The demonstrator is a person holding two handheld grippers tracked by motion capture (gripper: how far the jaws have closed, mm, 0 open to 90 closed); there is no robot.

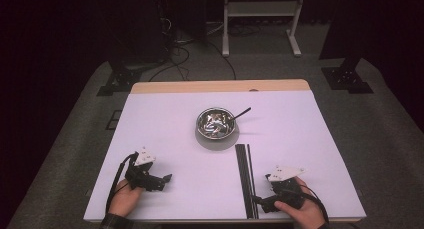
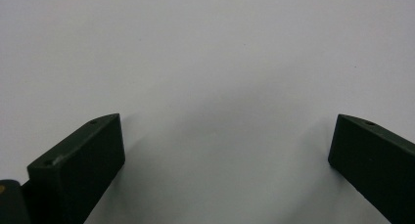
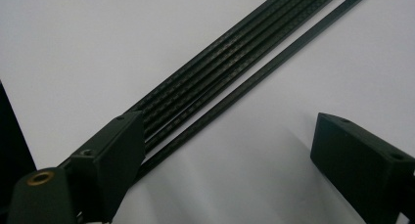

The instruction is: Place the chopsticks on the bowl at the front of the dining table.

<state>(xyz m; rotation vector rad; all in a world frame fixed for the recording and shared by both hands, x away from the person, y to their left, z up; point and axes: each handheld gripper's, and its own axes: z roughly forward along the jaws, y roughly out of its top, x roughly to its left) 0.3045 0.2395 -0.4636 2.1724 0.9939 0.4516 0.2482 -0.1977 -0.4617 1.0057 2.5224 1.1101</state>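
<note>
Several long black rods [image 1: 245, 176] lie side by side on the white table [image 1: 165, 124], running from near the bowl to the front edge. In the right gripper view the rods [image 3: 230, 67] cross diagonally past the left jaw. My right gripper [image 1: 261, 203] rests at the front edge just right of the rods, and the same gripper [image 3: 227, 150] is open with nothing between its jaws. My left gripper [image 1: 167, 179] lies at the front left; seen up close, this gripper [image 2: 225, 150] is open over bare table.
A shiny metal bowl [image 1: 216, 123] with a dark utensil handle [image 1: 241, 113] sticking out of it sits mid-table beyond the rods. A wooden strip [image 1: 220, 86] runs along the table's far edge. Stand bases and cables lie on the floor behind.
</note>
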